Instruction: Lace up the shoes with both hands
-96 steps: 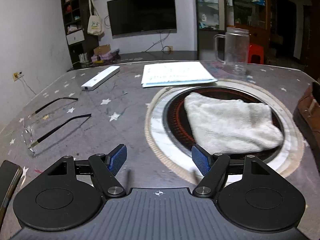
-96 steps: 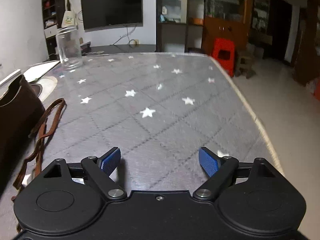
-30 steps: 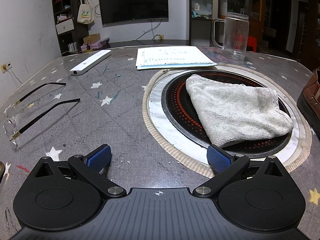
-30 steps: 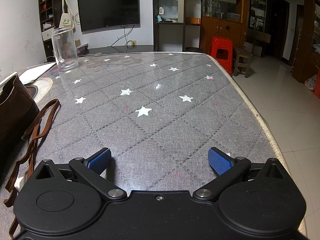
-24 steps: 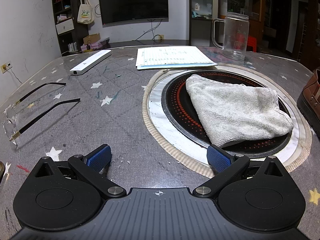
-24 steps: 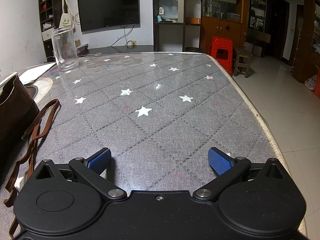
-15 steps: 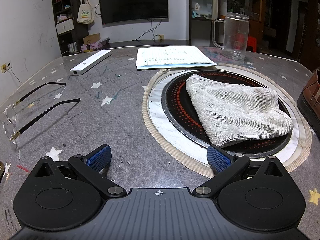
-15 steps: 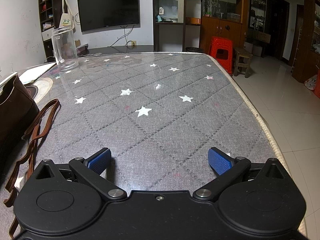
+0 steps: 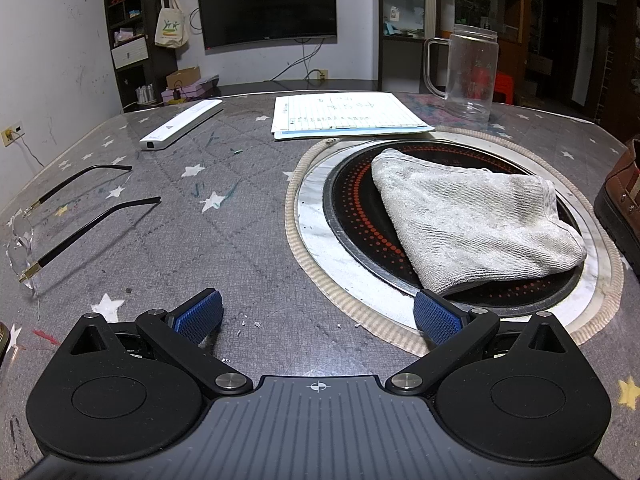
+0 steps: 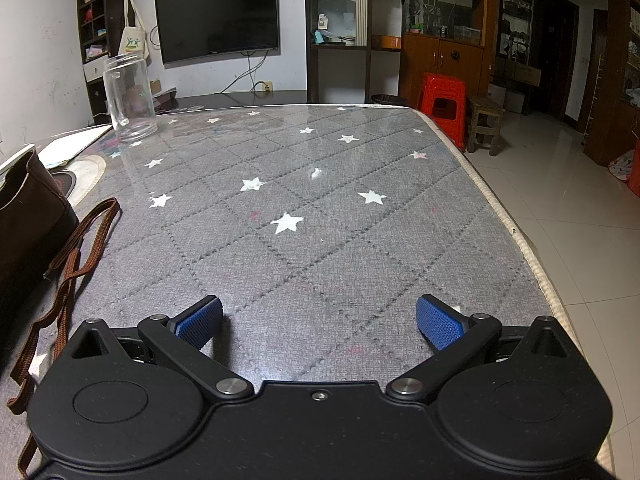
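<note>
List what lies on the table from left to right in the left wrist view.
Glasses → white bar-shaped device → sheets of paper → folded towel on the round cooktop → brown shoe at the right edge.

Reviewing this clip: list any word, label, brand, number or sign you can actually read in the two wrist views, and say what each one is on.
Nothing can be read with confidence.
Lined paper: handwritten lines, too small to read.
Tote bag: a green and orange logo with small print under it, blurred.
TV: a tiny mark on the lower bezel, unreadable.
White bar: a small triangle mark, no text.
Left claw body: a crosshair symbol only.
</note>
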